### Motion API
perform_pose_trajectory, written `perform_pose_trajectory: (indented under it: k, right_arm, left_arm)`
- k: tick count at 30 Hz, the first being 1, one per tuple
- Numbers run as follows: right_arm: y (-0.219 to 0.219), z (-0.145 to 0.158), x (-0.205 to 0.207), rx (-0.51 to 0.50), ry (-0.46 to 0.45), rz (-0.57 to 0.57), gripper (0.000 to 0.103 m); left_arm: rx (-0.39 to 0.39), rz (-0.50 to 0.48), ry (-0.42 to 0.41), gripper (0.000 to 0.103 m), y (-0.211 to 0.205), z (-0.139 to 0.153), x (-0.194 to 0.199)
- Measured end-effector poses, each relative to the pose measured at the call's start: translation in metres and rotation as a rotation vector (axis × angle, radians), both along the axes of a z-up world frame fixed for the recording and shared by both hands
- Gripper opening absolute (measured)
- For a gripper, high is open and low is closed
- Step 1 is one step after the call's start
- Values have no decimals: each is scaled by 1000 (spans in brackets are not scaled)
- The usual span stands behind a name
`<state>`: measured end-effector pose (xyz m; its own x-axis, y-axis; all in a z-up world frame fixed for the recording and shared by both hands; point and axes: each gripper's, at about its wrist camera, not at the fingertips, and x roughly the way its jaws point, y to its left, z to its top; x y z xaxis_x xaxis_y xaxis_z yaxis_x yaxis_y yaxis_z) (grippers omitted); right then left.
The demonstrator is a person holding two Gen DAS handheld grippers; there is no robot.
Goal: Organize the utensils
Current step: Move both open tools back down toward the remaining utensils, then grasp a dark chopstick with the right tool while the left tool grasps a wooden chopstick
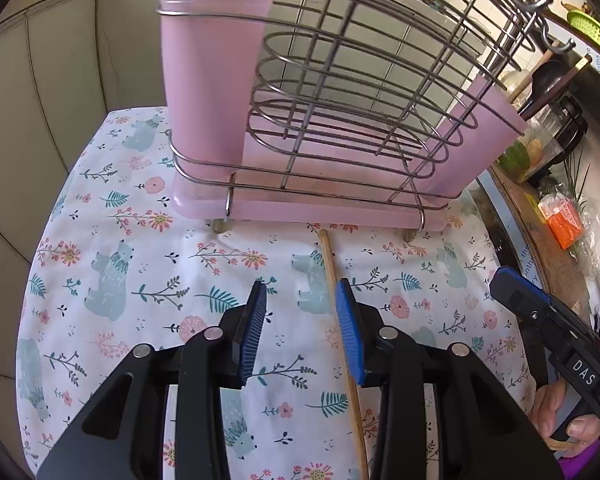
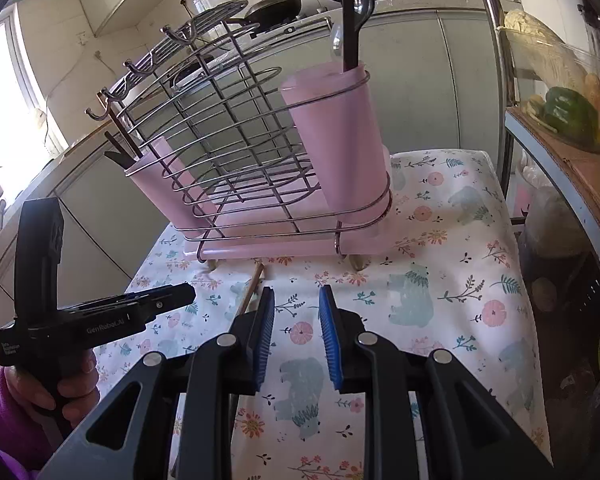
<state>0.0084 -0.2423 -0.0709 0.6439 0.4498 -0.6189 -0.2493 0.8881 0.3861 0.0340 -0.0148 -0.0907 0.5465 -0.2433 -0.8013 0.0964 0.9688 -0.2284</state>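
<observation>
We see spoons already standing in the rack's (image 1: pixel 320 120) pink cup (image 2: pixel 340 140). One wooden chopstick (image 1: pixel 342 344) is left on the cloth (image 1: pixel 140 280), near the rack's front. Our left gripper (image 1: pixel 302 332) and right gripper (image 2: pixel 296 340) have jaws apart, holding nothing.

chopstick (image 1: pixel 332 276) before rack (image 1: pixel 316 128)

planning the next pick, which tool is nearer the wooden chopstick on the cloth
Left. The left tool is open right over the wooden chopstick, which runs just inside its right finger. The right tool, also open, sits off to the chopstick's right.
</observation>
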Motion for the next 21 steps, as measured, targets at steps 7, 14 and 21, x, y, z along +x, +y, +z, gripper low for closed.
perform_pose_trajectory:
  k: [7,14,21]
  right_arm:
    - [-5,-3,2,14,16,-6,22]
    - [-9,-8,4,26,30,-13,22]
    - [-14,-12,6,42,44,-25,22]
  left_arm:
    - [26,-30,22,36,-18,-4,12]
    - [62,-70,38,36,-34,-5,24]
    - [68,-71,108,36,-45,-17,42]
